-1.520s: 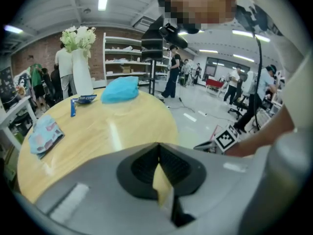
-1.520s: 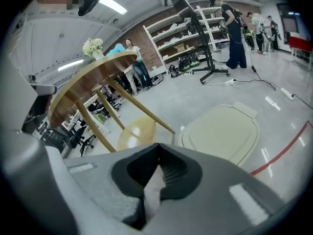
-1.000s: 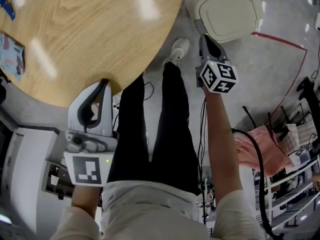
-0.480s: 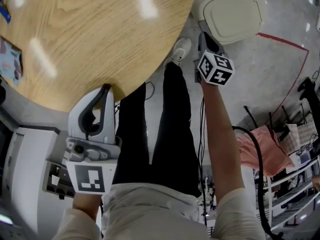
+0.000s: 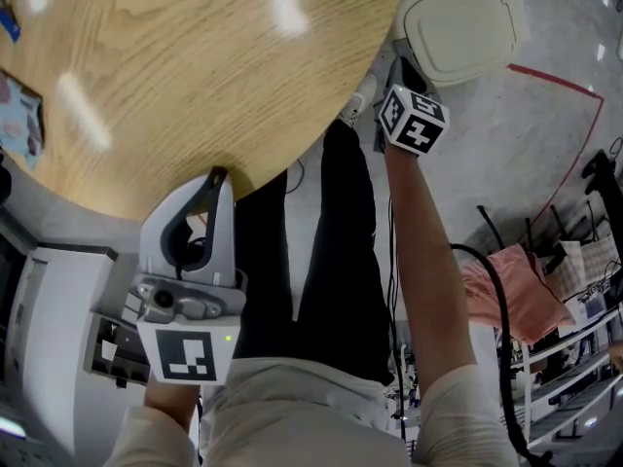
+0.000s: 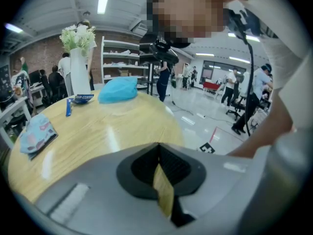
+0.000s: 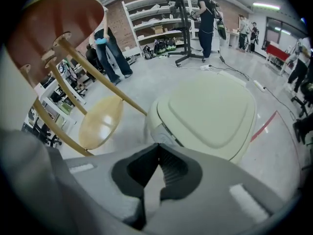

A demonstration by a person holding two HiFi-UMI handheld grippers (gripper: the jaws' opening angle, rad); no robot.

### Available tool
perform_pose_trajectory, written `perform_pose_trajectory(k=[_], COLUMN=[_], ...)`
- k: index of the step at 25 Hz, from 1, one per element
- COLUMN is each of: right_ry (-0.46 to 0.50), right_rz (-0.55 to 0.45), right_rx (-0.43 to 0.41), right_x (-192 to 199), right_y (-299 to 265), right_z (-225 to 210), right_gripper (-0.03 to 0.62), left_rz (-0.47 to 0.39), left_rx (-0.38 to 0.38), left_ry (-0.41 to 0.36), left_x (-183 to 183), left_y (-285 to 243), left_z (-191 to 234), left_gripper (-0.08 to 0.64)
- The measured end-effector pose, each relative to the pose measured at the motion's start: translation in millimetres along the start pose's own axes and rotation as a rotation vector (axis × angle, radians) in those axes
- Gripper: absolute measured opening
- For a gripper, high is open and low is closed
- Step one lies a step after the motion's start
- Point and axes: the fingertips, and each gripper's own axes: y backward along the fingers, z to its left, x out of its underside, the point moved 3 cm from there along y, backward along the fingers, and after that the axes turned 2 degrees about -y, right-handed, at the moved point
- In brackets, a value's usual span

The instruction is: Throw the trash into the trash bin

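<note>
The right gripper (image 5: 396, 64), jaws closed on nothing, pointed down at the near edge of the closed trash bin (image 5: 459, 29) at upper right, far nearer it than the closed, empty left gripper (image 5: 215, 175) by the table (image 5: 175, 66).

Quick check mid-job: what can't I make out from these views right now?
- Inside of the trash bin: head and right gripper views, its closed lid covers it.
- Bin's lower front: right gripper view, the body of the shut right claw blocks it.
- Packet on the table: head view, cut off by the left edge; left gripper view, its print is too small to read.
</note>
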Motion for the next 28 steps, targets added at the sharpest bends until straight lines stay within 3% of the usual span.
perform_pose_trajectory(k=[7,14,28], right_ry=[-0.060,-0.020,-0.022], right_rz=[0.017,0.028,0.032], right_rx=[0.073,0.054,-0.037], right_x=[0,-3,-9], right_y=[-2,-1,32], right_z=[1,1,-7], right_gripper=[0.000,0.000,0.000], left_rz=[-0.007,-0.012,0.033], left_rx=[0.013,0.014,0.015], left_ry=[-0.002,-0.027,0.009], left_x=[-1,0,-2], left_y=[1,1,1], left_z=[-1,-2,4], left_gripper=[0.005,0.005,0.005])
